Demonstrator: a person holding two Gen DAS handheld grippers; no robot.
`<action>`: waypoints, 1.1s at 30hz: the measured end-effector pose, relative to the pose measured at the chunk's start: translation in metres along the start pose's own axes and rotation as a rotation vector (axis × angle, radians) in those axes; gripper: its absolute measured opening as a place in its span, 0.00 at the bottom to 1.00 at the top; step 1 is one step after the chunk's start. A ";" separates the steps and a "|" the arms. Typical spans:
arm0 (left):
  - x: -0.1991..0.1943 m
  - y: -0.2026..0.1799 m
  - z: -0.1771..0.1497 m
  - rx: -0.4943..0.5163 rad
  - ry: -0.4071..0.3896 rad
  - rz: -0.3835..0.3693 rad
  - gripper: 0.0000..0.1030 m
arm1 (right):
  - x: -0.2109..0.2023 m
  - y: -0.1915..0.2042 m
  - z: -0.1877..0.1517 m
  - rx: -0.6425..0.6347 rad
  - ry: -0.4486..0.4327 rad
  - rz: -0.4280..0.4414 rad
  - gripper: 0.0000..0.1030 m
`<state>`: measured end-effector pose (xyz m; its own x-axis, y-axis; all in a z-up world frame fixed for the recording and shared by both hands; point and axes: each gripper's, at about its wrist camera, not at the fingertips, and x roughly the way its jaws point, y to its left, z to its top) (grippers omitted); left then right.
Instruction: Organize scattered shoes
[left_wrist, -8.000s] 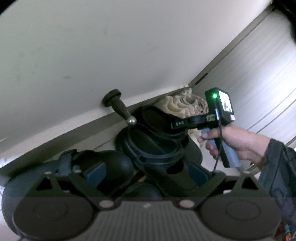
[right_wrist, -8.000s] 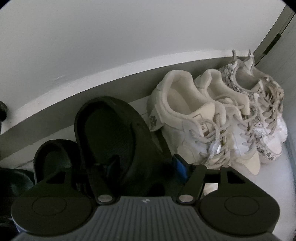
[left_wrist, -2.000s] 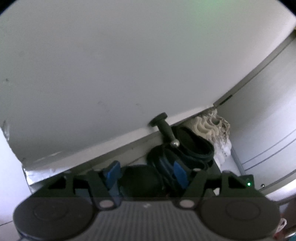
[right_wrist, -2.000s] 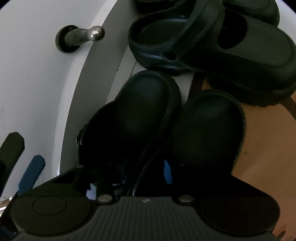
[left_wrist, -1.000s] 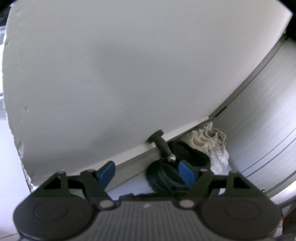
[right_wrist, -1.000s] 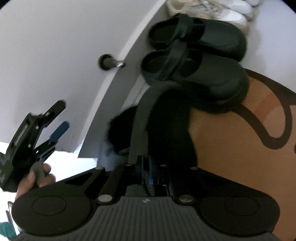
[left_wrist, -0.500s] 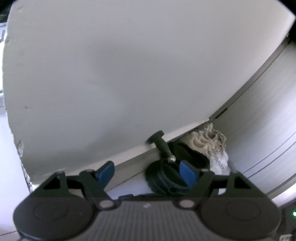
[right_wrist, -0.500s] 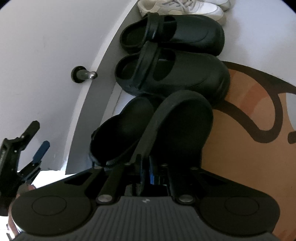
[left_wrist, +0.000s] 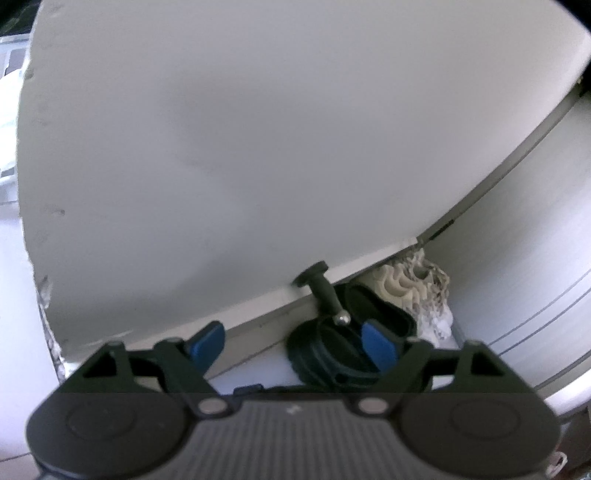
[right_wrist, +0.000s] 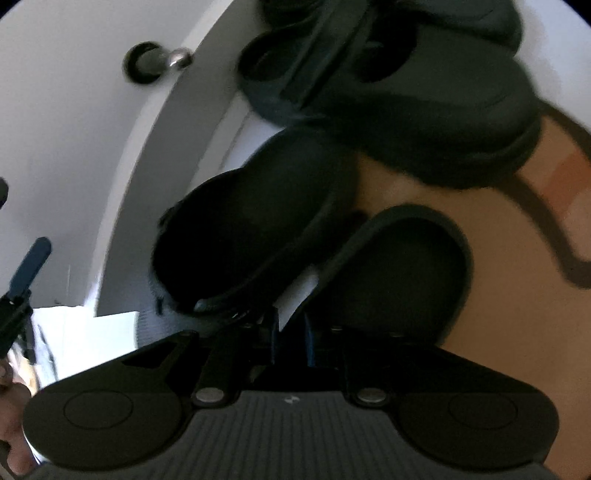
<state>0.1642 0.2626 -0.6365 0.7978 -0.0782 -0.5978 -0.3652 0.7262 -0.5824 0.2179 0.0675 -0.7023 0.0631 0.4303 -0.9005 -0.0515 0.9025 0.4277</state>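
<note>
The white wall (left_wrist: 258, 147) fills the space ahead of the left gripper (left_wrist: 293, 341), whose jaws have just been opening wider — nothing between them. Right gripper (right_wrist: 290, 334) — jaws clenched on a black slipper (right_wrist: 399, 273), its mate (right_wrist: 251, 221) just left, clogs (right_wrist: 424, 92) beyond.

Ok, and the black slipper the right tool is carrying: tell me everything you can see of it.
The black slipper is plain, matte and dark, with a rounded closed toe and a thicker rim around its edge; it looks soft, though blur hides the texture. The right tool is shut on its near edge, toe pointing away from the camera. It lies over the tan mat, beside its matching slipper, which sits nearer the wall. Whether it touches the mat or its mate cannot be told.
</note>
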 end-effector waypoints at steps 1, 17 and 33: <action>0.000 0.001 0.000 -0.005 0.003 0.001 0.82 | 0.000 0.001 0.000 0.000 -0.004 -0.004 0.14; -0.011 0.021 -0.004 0.003 0.022 -0.026 0.82 | -0.008 -0.020 0.007 0.172 -0.048 0.035 0.13; -0.004 0.019 -0.003 -0.010 0.031 -0.026 0.83 | -0.006 -0.018 0.013 0.313 -0.003 0.092 0.70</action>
<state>0.1530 0.2751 -0.6470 0.7918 -0.1185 -0.5991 -0.3495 0.7165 -0.6037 0.2319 0.0487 -0.7035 0.0757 0.5098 -0.8570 0.2517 0.8218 0.5111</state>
